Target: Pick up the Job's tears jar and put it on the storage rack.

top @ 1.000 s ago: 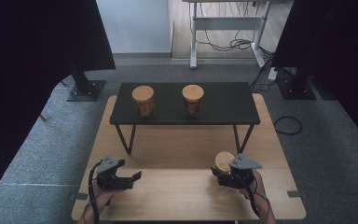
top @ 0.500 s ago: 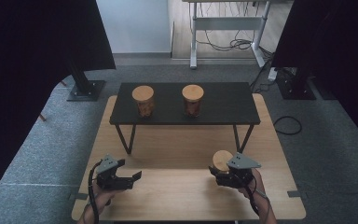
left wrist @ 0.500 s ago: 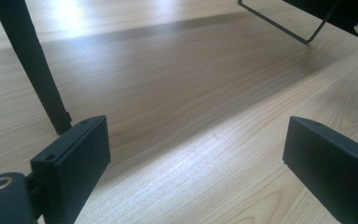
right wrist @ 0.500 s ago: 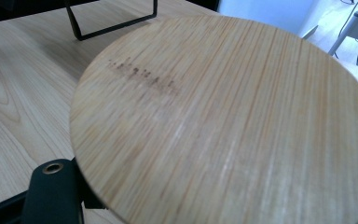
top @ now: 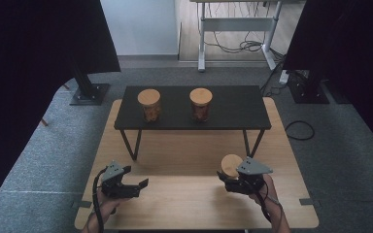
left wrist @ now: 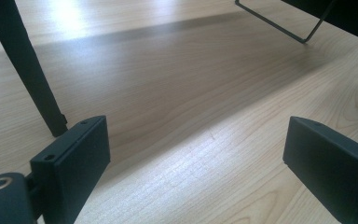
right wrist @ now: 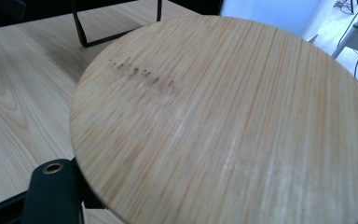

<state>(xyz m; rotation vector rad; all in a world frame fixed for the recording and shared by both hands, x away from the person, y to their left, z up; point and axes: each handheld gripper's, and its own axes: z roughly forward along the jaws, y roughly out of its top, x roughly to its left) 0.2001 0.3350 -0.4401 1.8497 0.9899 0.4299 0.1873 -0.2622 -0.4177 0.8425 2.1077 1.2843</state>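
A jar with a round bamboo lid (top: 232,165) is at the front right of the wooden table (top: 184,150), and my right gripper (top: 227,177) is shut on it. In the right gripper view the lid (right wrist: 223,121) covers the jaws. Two more jars with bamboo lids, the left jar (top: 149,104) and the right jar (top: 200,103), stand on the small black table (top: 233,109) farther back. My left gripper (top: 140,186) rests at the front left, open, with bare wood between its jaws (left wrist: 196,154).
The black table's thin metal legs (top: 128,143) come down onto the wooden table between me and the far jars; one leg (left wrist: 32,79) stands close to the left gripper. Grey carpet surrounds the table, with a desk frame and cables behind.
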